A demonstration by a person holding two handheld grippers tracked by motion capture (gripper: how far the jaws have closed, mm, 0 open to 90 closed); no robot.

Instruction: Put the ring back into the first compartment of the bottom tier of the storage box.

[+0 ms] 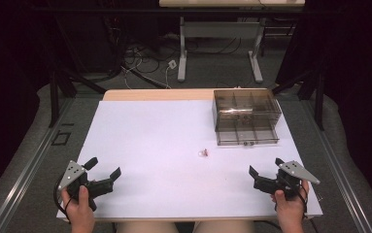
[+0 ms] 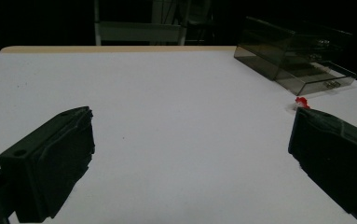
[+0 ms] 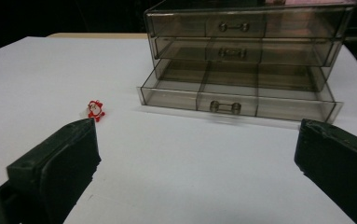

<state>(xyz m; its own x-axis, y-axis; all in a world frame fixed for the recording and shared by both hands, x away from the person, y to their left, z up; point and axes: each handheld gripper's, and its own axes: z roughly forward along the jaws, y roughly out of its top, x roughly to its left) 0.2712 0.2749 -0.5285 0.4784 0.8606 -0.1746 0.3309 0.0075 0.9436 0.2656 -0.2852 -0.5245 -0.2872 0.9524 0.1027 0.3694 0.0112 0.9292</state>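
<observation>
Resting both hands near six o'clock, we keep the left gripper (image 1: 103,174) and right gripper (image 1: 265,171) wide and empty. The Santa figure (image 3: 95,110) (tiny, light) lies at center, just beside the open bottom drawer (image 3: 234,103); a careless pinch could flick it away.

High overhead; low tool views, shared drawer box (image 1: 245,116).

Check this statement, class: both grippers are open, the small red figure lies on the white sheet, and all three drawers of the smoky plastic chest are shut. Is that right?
Not quite. The bottom drawer of the chest is pulled out; the two above it are shut, as the right gripper view shows. The rest holds: the left gripper and right gripper are open, and the red figure lies on the white sheet.
</observation>
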